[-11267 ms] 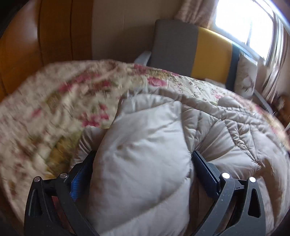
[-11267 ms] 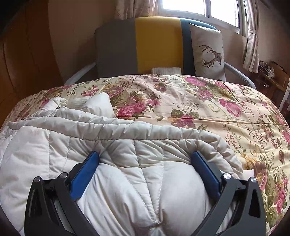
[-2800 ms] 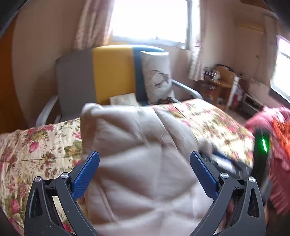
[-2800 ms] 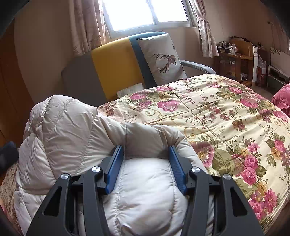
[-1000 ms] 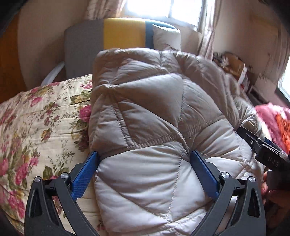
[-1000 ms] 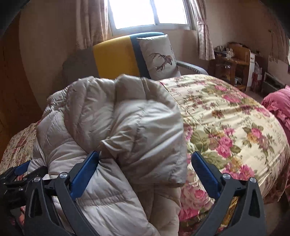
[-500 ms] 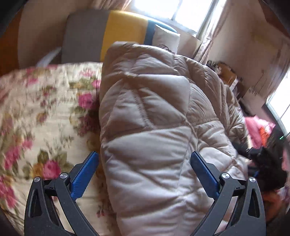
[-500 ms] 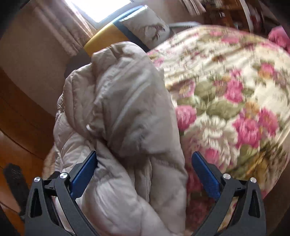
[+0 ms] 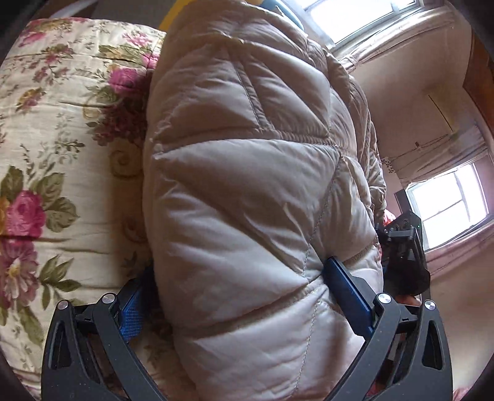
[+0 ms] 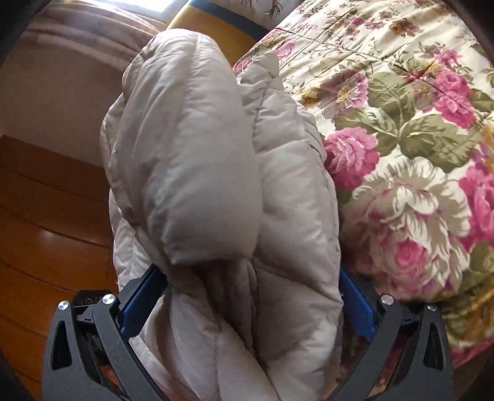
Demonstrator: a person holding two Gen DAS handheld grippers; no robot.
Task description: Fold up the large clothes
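Observation:
A beige quilted down coat (image 9: 247,185) is bunched into a thick bundle and fills both views. In the left wrist view my left gripper (image 9: 240,296) has its jaws wide apart with the thick bundle wedged between the blue pads (image 9: 349,293). In the right wrist view my right gripper (image 10: 250,296) is likewise spread wide around the coat (image 10: 216,185), with padded folds bulging over its pads. The coat stands up against the floral bedspread (image 9: 61,154). The other gripper's black body (image 9: 404,246) shows behind the coat.
The floral bedspread (image 10: 416,138) covers the bed to the right of the coat. A yellow and grey chair back (image 10: 222,27) stands behind the bed. Wooden panelling (image 10: 46,231) is on the left. Windows (image 9: 447,209) with curtains are at the right.
Both grippers have tilted and moved closer to the bundle, which now stands taller and fills more of each view. The jaws stay wide apart on the coat.

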